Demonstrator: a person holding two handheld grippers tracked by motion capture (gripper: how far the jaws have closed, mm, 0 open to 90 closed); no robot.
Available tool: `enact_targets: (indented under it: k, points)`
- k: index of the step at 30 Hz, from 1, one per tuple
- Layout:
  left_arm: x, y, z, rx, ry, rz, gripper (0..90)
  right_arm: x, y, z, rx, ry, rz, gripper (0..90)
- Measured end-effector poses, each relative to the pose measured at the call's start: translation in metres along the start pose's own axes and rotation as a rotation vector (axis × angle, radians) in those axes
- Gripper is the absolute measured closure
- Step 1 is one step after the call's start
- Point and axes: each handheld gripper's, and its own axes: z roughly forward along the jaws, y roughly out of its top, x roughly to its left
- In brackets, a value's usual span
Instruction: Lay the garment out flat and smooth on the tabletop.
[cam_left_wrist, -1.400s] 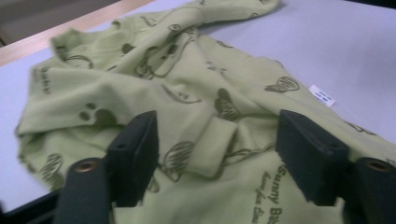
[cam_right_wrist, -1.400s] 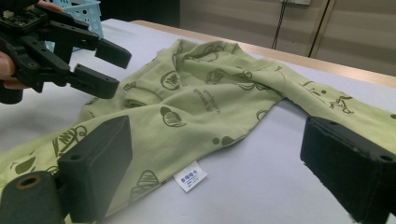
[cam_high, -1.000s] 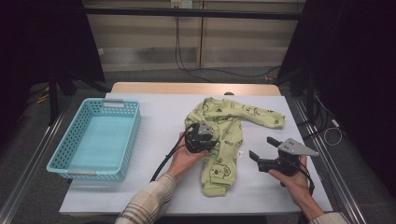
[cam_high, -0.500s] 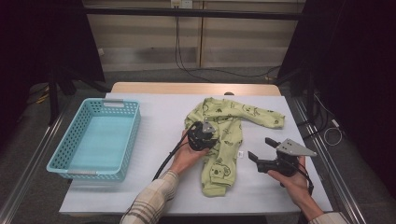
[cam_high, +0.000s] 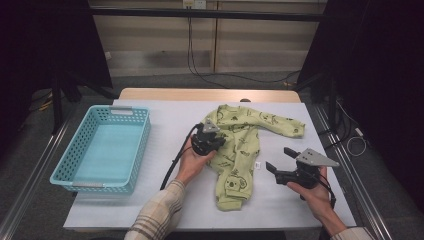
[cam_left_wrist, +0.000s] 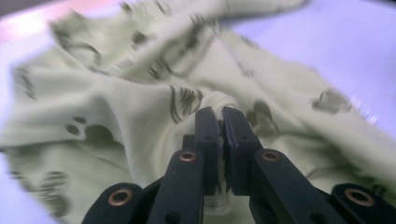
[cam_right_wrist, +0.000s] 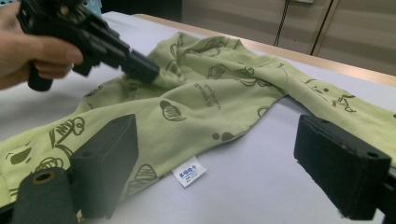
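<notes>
Fingers (cam_left_wrist: 205, 135) of the left gripper (cam_left_wrist: 219, 122) have just clamped a blurred romper (cam_left_wrist: 140, 93) fold, hiding it.

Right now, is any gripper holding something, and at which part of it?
The left gripper has just closed on a fold of the green baby garment near its middle. The right gripper is open, holding nothing.

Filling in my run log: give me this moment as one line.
left gripper: just closed, shut on shirt | right gripper: open, beside shirt | basket: empty
</notes>
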Motion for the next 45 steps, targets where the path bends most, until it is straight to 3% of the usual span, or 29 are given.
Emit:
enact_targets:
  k: [2,10,13,15,17,21,23,26,35,38,40,43,45]
  points:
    - [0.008,0.005,-0.014,-0.027,0.03,-0.005,85.6,0.0,0.0,0.0,-0.003,-0.001,-0.005,13.2]
    - [0.037,0.02,-0.064,-0.179,0.144,-0.12,85.5,0.0,0.001,0.001,-0.002,0.002,-0.007,13.1]
    - [0.049,0.022,-0.076,-0.202,0.165,-0.158,85.4,0.0,0.001,0.001,-0.003,0.003,-0.006,13.1]
    - [0.057,0.021,-0.081,-0.225,0.172,-0.208,85.3,0.0,0.001,0.001,-0.002,0.004,-0.007,13.1]
    - [0.064,0.02,-0.084,-0.237,0.205,-0.237,85.3,0.001,0.001,0.001,0.0,0.013,-0.005,13.1]
    - [0.075,0.018,-0.092,-0.232,0.265,-0.248,85.2,0.001,0.001,0.001,-0.005,0.014,-0.007,13.1]
    - [0.079,0.016,-0.096,-0.243,0.308,-0.282,85.2,0.001,0.001,0.001,-0.005,0.014,-0.009,13.1]
    - [0.088,0.014,-0.102,-0.254,0.325,-0.343,85.0,0.0,0.001,0.001,-0.002,0.003,-0.007,13.1]
    - [0.109,0.005,-0.105,-0.194,0.42,-0.357,84.7,0.0,0.001,0.0,-0.006,0.004,-0.004,13.0]
    - [0.114,0.003,-0.105,-0.187,0.434,-0.389,83.7,-0.001,0.001,0.001,-0.005,0.004,-0.006,12.6]
    - [0.117,0.004,-0.105,-0.175,0.468,-0.391,80.4,-0.001,0.001,0.001,-0.004,0.002,-0.004,12.1]
    - [0.12,0.004,-0.105,-0.17,0.5,-0.406,65.7,0.0,0.001,0.001,-0.001,0.004,-0.006,11.3]
    - [0.12,0.004,-0.105,-0.161,0.517,-0.412,60.6,0.0,0.001,0.001,-0.001,0.005,-0.008,11.3]
